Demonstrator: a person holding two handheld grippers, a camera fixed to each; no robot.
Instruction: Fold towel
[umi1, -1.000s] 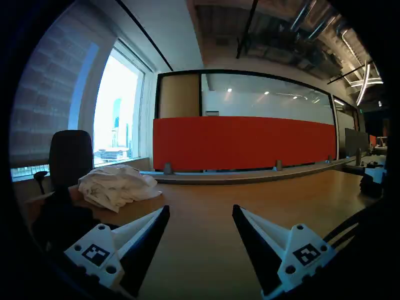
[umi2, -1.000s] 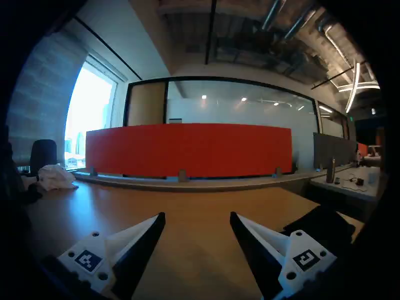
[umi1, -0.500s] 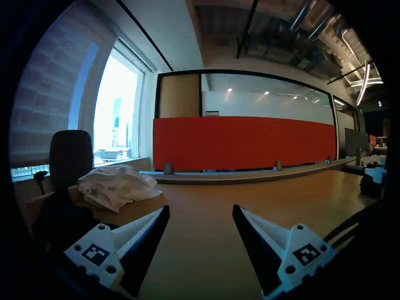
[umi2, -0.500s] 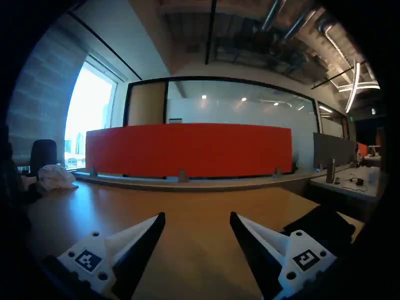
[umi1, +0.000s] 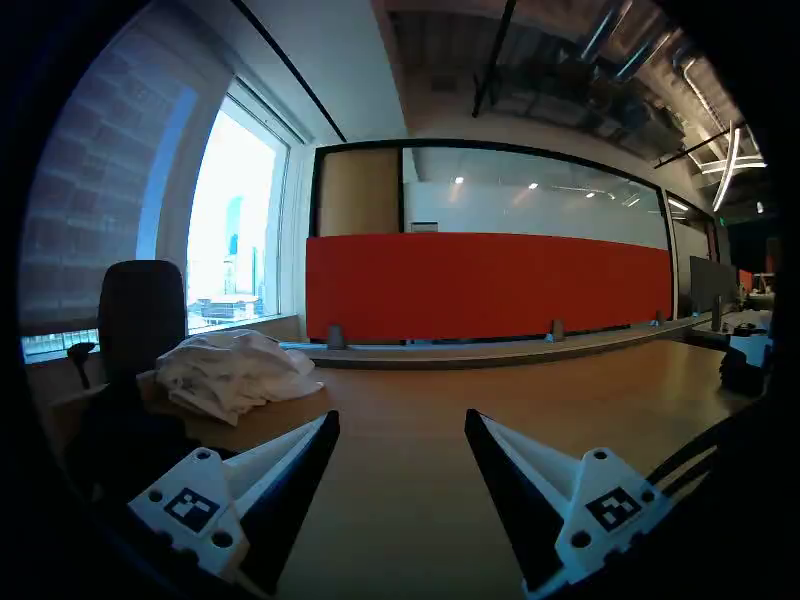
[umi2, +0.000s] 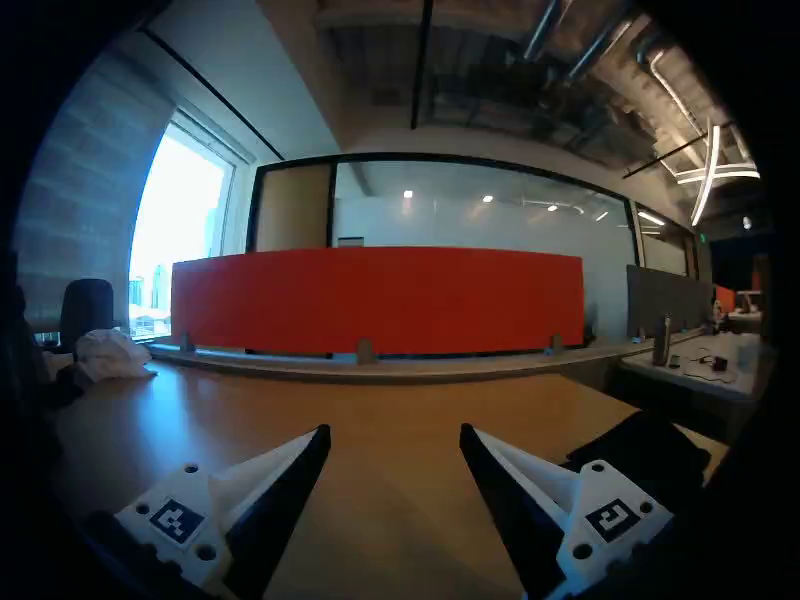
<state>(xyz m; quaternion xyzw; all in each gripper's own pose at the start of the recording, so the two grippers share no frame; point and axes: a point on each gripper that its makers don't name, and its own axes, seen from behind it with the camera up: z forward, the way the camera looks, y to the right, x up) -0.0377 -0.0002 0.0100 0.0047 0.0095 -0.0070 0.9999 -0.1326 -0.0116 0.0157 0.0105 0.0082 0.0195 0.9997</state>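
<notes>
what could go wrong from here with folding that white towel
1. The towel lies crumpled in a heap, so the open left gripper may pinch several layers instead of one corner.
2. It sits near the table's left edge by the chair; dragging could pull it off.
3. The open right gripper is much farther from it, so it may grab late.

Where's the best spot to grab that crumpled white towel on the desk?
Probably the loose fold on the near edge of the crumpled white cloth towel, coming in low over the wooden desk with the open left tongs. It sits bunched in a heap; no clean corner shows.
</notes>
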